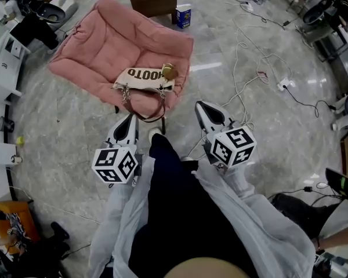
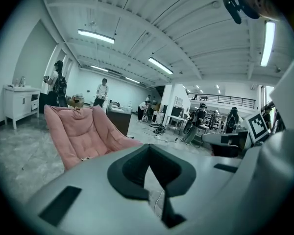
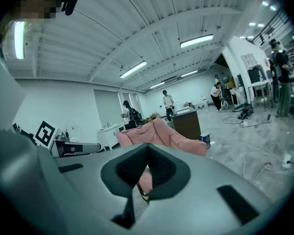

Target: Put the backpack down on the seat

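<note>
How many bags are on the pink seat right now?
1: a cream fabric backpack with brown straps lies at the near edge of the pink cushioned seat. The head view shows no second bag, though the seat's folds could hide something small.

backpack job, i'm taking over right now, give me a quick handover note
Left gripper: shut, empty.
Right gripper: shut, empty.
Both are short of the seat and touch nothing.
The backpack lies flat on the seat's front part, with its brown strap hanging over the front edge.
The put-down looks done. Probably nothing is left, except perhaps tucking the strap in.
</note>
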`<state>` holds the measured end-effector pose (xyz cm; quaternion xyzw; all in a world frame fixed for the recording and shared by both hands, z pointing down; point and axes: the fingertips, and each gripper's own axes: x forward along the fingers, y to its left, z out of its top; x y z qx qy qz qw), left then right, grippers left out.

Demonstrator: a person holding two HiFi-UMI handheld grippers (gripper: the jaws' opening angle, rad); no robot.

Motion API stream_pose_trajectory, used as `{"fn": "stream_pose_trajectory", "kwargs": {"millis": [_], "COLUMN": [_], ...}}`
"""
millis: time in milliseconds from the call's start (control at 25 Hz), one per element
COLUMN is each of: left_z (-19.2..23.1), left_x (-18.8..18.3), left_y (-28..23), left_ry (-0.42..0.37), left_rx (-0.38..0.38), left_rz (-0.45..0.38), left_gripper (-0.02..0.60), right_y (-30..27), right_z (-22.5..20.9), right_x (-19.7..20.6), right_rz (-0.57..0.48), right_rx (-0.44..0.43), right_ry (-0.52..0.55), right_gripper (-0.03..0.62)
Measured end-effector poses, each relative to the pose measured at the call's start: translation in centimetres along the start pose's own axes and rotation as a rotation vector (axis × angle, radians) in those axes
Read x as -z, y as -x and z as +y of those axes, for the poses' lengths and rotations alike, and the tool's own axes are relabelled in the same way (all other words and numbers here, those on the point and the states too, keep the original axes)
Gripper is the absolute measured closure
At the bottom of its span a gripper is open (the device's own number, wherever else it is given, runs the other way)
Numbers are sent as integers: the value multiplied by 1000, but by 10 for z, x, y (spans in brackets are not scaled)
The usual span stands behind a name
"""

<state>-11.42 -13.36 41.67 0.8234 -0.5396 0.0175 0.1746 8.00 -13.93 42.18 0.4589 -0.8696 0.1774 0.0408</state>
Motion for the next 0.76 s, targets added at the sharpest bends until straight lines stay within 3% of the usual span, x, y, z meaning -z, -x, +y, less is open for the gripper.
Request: {"fn": "stream_pose_trajectory", "kwargs": {"millis": [760], "left_z": [6], "left_x": [11], "left_y": [1], "left_ry": [54], "left_rx": [-23], "left_rz": [44], "left_gripper": [567], "right_y": [-11], "right_z": [7], "right_x": [12], "right_rz": [49], "right_rx": [-19], "right_ry": [-39], "right_gripper": [586]}}
